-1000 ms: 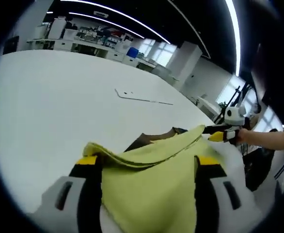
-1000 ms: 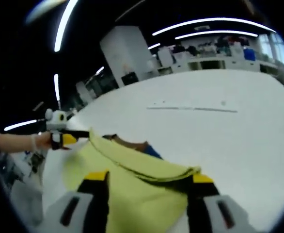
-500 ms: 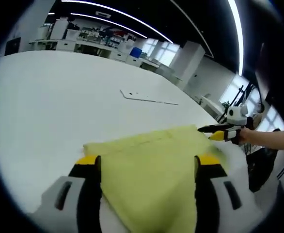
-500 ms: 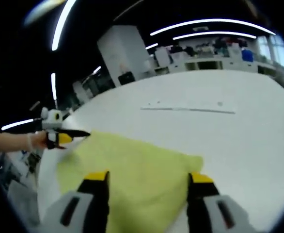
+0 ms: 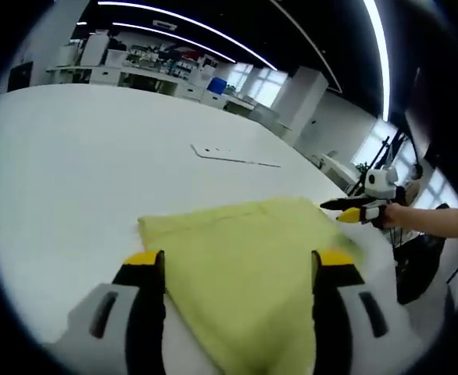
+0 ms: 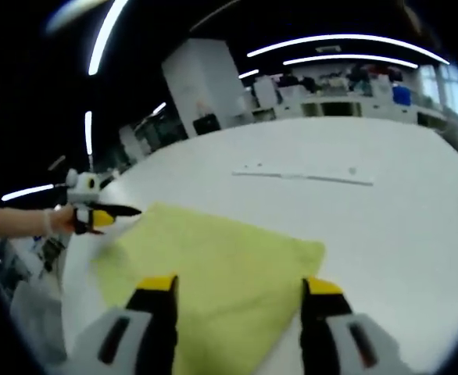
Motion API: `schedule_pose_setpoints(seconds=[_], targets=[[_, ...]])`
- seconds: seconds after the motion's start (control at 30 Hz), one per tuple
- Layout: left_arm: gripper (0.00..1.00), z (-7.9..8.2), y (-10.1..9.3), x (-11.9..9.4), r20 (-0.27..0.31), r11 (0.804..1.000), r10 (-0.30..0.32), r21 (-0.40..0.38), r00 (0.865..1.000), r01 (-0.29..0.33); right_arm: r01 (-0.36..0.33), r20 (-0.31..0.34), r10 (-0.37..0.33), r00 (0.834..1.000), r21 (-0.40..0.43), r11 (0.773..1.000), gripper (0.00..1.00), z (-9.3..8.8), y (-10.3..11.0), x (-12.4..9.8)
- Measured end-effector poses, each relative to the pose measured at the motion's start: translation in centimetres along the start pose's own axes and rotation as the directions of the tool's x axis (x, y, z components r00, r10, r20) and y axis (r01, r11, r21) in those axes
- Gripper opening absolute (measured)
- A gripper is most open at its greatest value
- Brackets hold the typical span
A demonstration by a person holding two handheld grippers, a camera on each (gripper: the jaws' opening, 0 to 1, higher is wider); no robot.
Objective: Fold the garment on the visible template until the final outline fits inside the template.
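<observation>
A yellow-green garment (image 5: 245, 250) lies folded flat on the white table (image 5: 73, 156). It also shows in the right gripper view (image 6: 213, 262). My left gripper (image 5: 239, 262) is low over its near edge, jaws wide apart, with the cloth spread between them. My right gripper (image 6: 239, 285) stands the same way at the other end. Each gripper shows in the other's view, held by a hand at a garment corner: the right gripper (image 5: 360, 211) and the left gripper (image 6: 96, 215). A thin template line (image 5: 233, 158) marks the table beyond the garment and appears again (image 6: 303, 176).
The table's edge (image 5: 346, 183) runs close on the right in the left gripper view. Benches, a white pillar (image 6: 205, 86) and shelving stand in the room far behind. A person's forearm (image 5: 440, 223) reaches in from the right.
A second ago the garment's front edge was lifted, with a darker layer showing beneath. That edge has since gone forward and down, and the cloth now lies flat. Jaw spacing looks unchanged.
</observation>
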State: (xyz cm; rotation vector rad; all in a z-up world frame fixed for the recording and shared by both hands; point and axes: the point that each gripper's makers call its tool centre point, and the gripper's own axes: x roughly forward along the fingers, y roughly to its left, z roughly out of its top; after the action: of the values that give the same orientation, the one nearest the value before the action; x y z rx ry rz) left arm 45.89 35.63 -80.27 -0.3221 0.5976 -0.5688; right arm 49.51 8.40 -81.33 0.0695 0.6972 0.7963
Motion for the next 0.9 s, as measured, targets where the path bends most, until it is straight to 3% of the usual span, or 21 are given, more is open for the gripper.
schedule_pose_setpoints(seconds=[0.67, 0.9], targets=[[0.69, -4.8, 0.4, -6.5, -0.015, 0.999, 0.041, 0.013, 0.999, -0.041, 0.031, 0.013, -0.032, 0.999, 0.038, 0.999, 0.58, -4.2, 1.5, -6.1], [0.62, -7.3, 0.3, -7.7, -0.062, 0.999, 0.033, 0.034, 0.998, -0.031, 0.032, 0.018, -0.034, 0.999, 0.063, 0.997, 0.54, -5.6, 1.5, -7.4]])
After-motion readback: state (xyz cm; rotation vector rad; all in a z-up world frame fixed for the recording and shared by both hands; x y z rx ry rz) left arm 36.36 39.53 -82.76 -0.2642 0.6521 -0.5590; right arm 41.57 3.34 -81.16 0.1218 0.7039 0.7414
